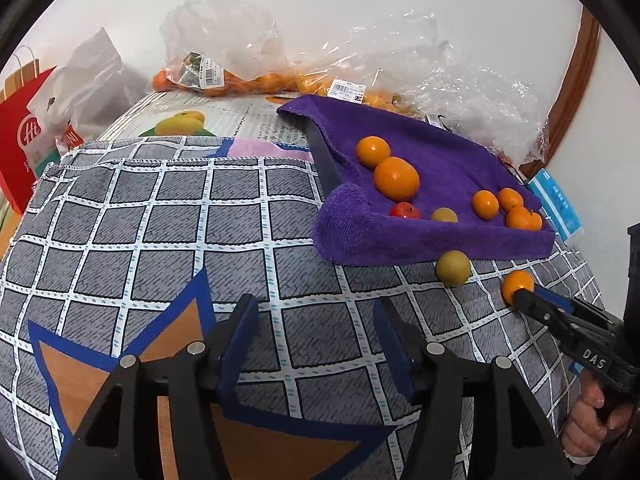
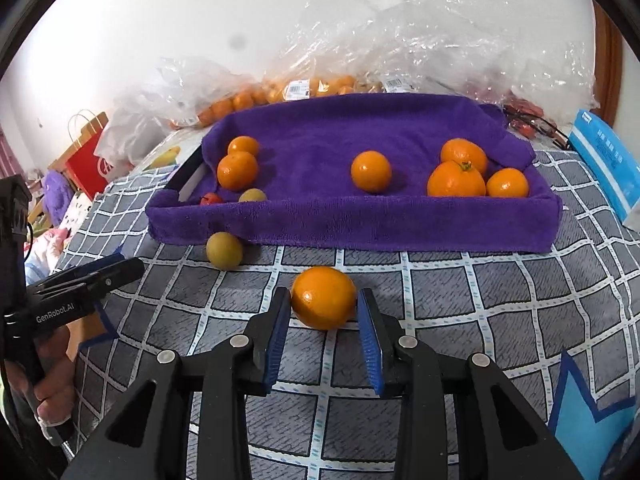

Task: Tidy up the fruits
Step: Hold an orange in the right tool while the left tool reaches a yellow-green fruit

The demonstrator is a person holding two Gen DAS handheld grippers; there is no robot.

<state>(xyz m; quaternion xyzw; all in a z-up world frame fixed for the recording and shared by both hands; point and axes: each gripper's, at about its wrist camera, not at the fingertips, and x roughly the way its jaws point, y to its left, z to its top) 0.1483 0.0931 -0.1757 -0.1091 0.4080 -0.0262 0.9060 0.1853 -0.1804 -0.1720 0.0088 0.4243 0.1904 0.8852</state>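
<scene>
The right gripper (image 2: 323,314) is clamped on an orange (image 2: 323,297) just in front of the purple-towelled tray (image 2: 352,224), seemingly for lifting it in. The orange appears round, glossy and unblemished. The left gripper (image 1: 316,340) is held open and empty, well to the tray's left. A yellow-green fruit (image 2: 224,250) is left against the tray's front wall; more oranges are gathered inside.

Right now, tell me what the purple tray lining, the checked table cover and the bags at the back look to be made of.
Purple lining: soft terry or microfibre cloth, matte; its fuzzy pile and rounded folds show over the rim.
Checked table cover: seemingly woven or printed fabric, matte; a stitched hem shows in the left wrist view.
Bags: thin clear plastic film, glossy; crinkled, with bright glints and oranges visible through it.
</scene>
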